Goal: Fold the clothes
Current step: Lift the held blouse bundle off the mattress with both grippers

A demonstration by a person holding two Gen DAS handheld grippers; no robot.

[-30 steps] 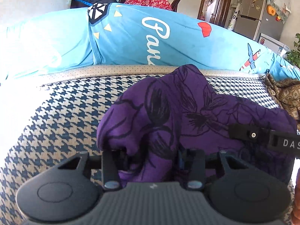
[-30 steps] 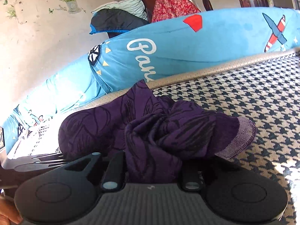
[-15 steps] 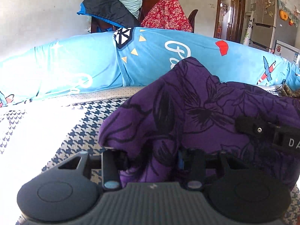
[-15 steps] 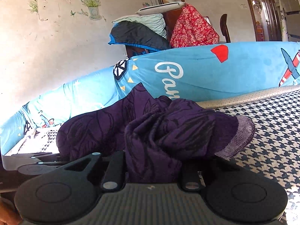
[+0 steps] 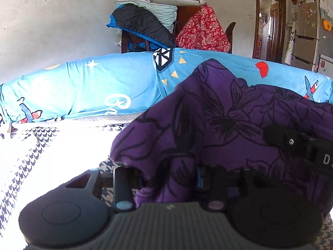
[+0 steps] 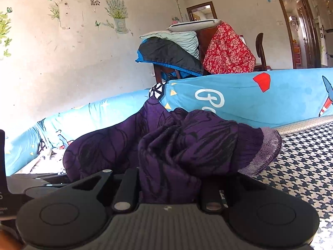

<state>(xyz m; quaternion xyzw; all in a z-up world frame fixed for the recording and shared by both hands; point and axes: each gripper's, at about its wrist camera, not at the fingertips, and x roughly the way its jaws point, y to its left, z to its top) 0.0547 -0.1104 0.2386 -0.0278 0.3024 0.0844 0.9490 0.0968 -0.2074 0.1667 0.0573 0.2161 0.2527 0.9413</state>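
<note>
Left gripper [image 5: 168,179]: I see its jaws clamped on a bunch of the purple cloth [image 5: 229,114], which spills up out of the gap and drapes right. Right gripper [image 6: 168,183]: jaws likewise closed on a crumpled wad of the same cloth [image 6: 187,143]. The cloth fills the near middle of both wrist views and blocks most of what lies straight ahead.

In the left view the right gripper's black body [image 5: 299,145] crosses the cloth at the right edge, just beside or touching the fabric; I cannot tell which. In the right view the left gripper's body [image 6: 37,183] sits low at the left edge.

A lighter hemmed end of the cloth [image 6: 268,152] juts right in the right view, hanging above the houndstooth cover [image 6: 301,162]. Whether the cloth's underside touches the cover I cannot tell. The cover's left part is washed out by sun glare [image 5: 68,145].

Beyond the cloth, a long blue bolster [image 5: 93,89] with white lettering and a red patch runs along the far edge of the cover.

Behind it: a dark wooden chair piled with a black-and-blue garment [image 5: 145,27], pale pillows [image 5: 164,10] and a red floral fabric [image 5: 204,31]. Further right, a doorway [image 5: 268,27] and a fridge [image 5: 310,25]. The wall [image 6: 72,52] carries plant stickers.
</note>
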